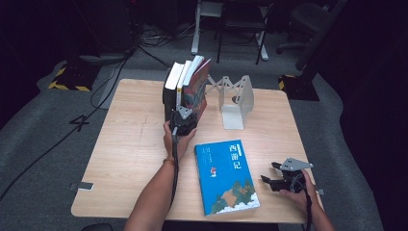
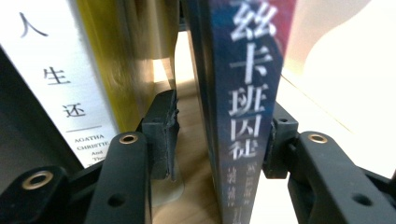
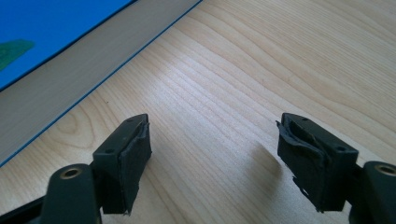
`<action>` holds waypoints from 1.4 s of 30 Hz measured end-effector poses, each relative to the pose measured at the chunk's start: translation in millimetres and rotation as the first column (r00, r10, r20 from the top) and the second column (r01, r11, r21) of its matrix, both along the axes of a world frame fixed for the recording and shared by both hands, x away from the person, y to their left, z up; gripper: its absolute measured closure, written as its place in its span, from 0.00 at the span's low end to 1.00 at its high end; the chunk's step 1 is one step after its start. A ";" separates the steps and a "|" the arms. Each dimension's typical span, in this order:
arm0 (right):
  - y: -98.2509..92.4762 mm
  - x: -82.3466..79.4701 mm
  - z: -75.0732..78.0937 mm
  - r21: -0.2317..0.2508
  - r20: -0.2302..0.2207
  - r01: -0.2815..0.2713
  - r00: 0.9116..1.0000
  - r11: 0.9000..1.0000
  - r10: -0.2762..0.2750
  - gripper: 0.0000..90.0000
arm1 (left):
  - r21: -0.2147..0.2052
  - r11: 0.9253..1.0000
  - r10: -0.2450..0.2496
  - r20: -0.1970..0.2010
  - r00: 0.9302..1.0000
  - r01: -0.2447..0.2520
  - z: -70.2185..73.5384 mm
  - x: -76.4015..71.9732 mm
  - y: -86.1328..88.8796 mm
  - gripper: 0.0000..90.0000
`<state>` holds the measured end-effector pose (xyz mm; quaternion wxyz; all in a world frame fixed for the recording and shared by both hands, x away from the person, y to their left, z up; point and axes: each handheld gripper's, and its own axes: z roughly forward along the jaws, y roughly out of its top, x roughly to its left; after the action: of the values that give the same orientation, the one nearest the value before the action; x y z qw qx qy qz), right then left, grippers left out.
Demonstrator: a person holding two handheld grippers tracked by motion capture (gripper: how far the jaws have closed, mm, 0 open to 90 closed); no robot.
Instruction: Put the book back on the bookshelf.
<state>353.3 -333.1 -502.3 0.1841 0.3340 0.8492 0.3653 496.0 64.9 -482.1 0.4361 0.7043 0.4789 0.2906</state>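
Several books point(image 1: 179, 79) stand upright at the back of the wooden table point(image 1: 134, 144). My left gripper point(image 1: 184, 120) reaches into the row from the front. In the left gripper view its jaws point(image 2: 219, 135) straddle a dark blue-spined book point(image 2: 243, 70) with white characters. The left pad point(image 2: 161, 135) stands clear of the spine and the right pad point(image 2: 275, 140) sits right against it. A blue-covered book point(image 1: 226, 175) lies flat near the front edge. To its right my right gripper point(image 1: 272, 175) rests low and open, nothing between its fingers point(image 3: 215, 154), with the blue book's page edge point(image 3: 70, 79) beside it.
A white metal bookend point(image 1: 235, 103) stands to the right of the row. A white-spined book point(image 2: 51, 79) and a yellow one point(image 2: 112, 60) stand left of the straddled book. Chairs and cables sit on the dark floor beyond the table.
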 end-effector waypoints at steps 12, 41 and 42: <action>0.7 -0.3 0.2 -0.003 0.003 0.001 1.000 1.000 -0.001 0.29 | 0.061 0.992 -0.103 -0.056 0.993 0.106 2.6 -13.9 8.9 0.49; 4.0 -3.8 1.3 -0.002 -0.023 0.006 1.000 1.000 -0.006 0.30 | 0.236 0.860 -0.410 -0.208 0.888 0.453 5.6 -102.1 25.0 0.41; 4.5 -4.3 1.6 -0.002 -0.033 -0.011 0.999 1.000 0.011 0.30 | 0.236 0.855 -0.419 -0.210 0.884 0.461 4.7 -106.0 25.8 0.40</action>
<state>349.0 -328.5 -500.7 0.1682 0.3351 0.8543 0.3598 390.0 90.7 -477.4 0.3498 0.8694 0.2904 0.1935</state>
